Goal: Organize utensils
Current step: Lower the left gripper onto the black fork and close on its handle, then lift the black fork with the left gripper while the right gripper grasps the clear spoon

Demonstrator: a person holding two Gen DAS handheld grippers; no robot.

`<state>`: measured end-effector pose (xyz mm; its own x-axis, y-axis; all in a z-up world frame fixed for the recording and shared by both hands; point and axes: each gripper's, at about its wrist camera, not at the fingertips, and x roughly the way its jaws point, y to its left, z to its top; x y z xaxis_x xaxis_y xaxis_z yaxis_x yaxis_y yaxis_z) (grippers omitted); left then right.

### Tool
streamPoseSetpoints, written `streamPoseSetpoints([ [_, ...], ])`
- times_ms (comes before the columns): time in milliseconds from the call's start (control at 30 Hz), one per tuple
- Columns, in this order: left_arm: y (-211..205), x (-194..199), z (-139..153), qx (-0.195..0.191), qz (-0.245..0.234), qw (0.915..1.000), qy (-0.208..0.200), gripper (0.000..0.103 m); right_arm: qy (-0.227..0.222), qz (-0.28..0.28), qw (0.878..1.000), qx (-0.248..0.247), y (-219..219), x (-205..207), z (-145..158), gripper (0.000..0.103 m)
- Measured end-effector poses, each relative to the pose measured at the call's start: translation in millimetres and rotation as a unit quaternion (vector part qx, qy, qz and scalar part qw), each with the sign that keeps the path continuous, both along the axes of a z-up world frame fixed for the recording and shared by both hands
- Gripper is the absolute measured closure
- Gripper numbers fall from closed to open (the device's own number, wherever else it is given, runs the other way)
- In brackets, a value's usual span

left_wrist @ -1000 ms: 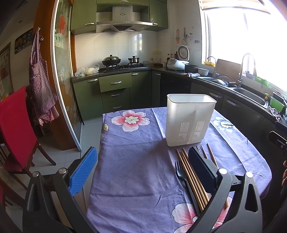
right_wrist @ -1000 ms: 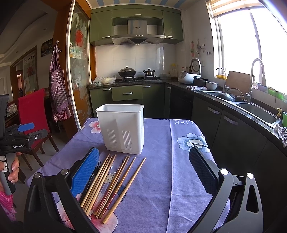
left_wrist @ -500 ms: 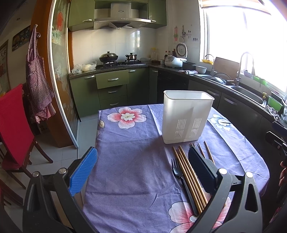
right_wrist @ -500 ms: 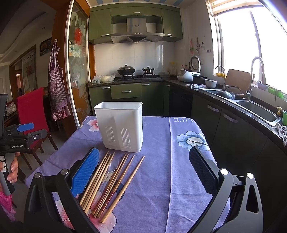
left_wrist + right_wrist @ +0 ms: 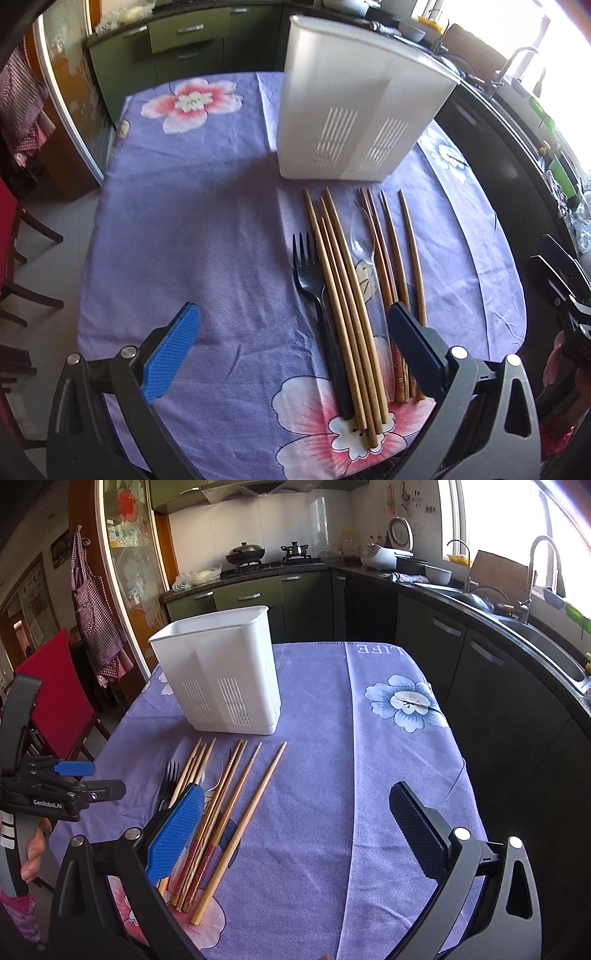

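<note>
A white slotted utensil holder (image 5: 354, 114) stands on the purple flowered tablecloth (image 5: 207, 236); it also shows in the right wrist view (image 5: 221, 675). In front of it lie several wooden chopsticks (image 5: 347, 295), a black plastic fork (image 5: 314, 291) and a clear plastic spoon (image 5: 364, 236). My left gripper (image 5: 291, 350) is open and empty above the near ends of the utensils, tilted down at them. My right gripper (image 5: 295, 834) is open and empty, with the chopsticks (image 5: 236, 812) by its left finger. The left gripper's body also shows in the right wrist view (image 5: 44, 794).
A red chair (image 5: 55, 686) stands left of the table. Green kitchen cabinets (image 5: 258, 598) and a stove with pots (image 5: 245, 552) are behind. A dark counter with a sink (image 5: 535, 627) runs along the right. The table's right edge (image 5: 465, 768) drops off near the counter.
My left gripper has moved forward and tilted down over the utensils, so the holder looks much nearer. My right gripper has shifted slightly. Both stay open.
</note>
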<state>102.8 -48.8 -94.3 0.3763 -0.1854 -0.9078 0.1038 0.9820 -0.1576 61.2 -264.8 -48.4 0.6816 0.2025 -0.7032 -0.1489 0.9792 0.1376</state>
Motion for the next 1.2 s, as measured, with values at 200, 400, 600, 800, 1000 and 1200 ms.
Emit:
streamPoseSetpoints([
  [200, -12, 10, -30, 0.017, 0.016, 0.998, 0.059, 0.045, 0.004, -0.001, 1.0, 0.007, -4, 0, -2, 0.004],
  [400, -24, 9, -39, 0.032, 0.019, 0.9972, 0.065, 0.055, 0.006, 0.001, 1.0, 0.012, -7, 0, -5, 0.004],
  [600, -32, 11, -45, 0.045, 0.023, 0.9962, 0.071, 0.076, 0.001, 0.002, 1.0, 0.013, -9, -3, -3, 0.004],
  [800, -36, 19, -46, 0.056, 0.025, 0.9959, 0.066, 0.09, 0.006, 0.003, 1.0, 0.02, -9, -3, -4, 0.004],
  [1000, -33, 23, -46, 0.069, 0.015, 0.996, 0.055, 0.094, 0.014, 0.023, 0.999, 0.024, 5, 3, -2, 0.004],
  [1200, -13, 27, -41, 0.069, 0.032, 0.9961, 0.044, 0.094, 0.061, 0.072, 0.995, 0.028, 41, 25, -8, 0.011],
])
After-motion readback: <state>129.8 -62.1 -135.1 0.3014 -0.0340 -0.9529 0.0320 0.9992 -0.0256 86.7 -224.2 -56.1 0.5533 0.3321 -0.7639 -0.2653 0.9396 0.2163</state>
